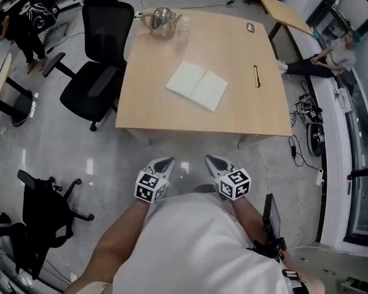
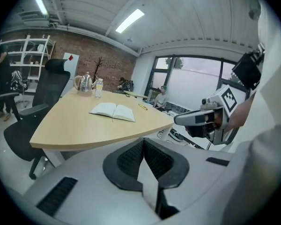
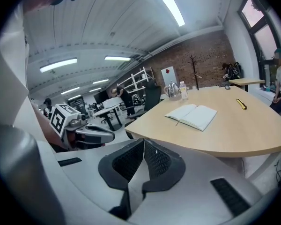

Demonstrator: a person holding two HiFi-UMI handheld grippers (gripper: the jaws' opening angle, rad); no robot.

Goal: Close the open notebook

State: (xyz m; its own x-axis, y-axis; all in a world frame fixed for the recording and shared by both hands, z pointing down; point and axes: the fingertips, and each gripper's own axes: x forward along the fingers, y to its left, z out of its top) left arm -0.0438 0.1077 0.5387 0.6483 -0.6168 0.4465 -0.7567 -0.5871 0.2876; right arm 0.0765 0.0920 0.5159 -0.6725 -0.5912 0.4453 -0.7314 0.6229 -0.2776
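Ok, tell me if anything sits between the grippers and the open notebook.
Nothing visible does. Only floor and bare light wooden table separate the left gripper and right gripper from the open white paper notebook. The yellow pen lies off to its right; the metal kettle stands beyond it.

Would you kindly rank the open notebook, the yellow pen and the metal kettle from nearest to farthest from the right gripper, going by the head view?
From the right gripper:
1. open notebook, middle of the table, straight ahead.
2. yellow pen, a little further back, toward the right edge.
3. metal kettle, at the far edge, to the left.
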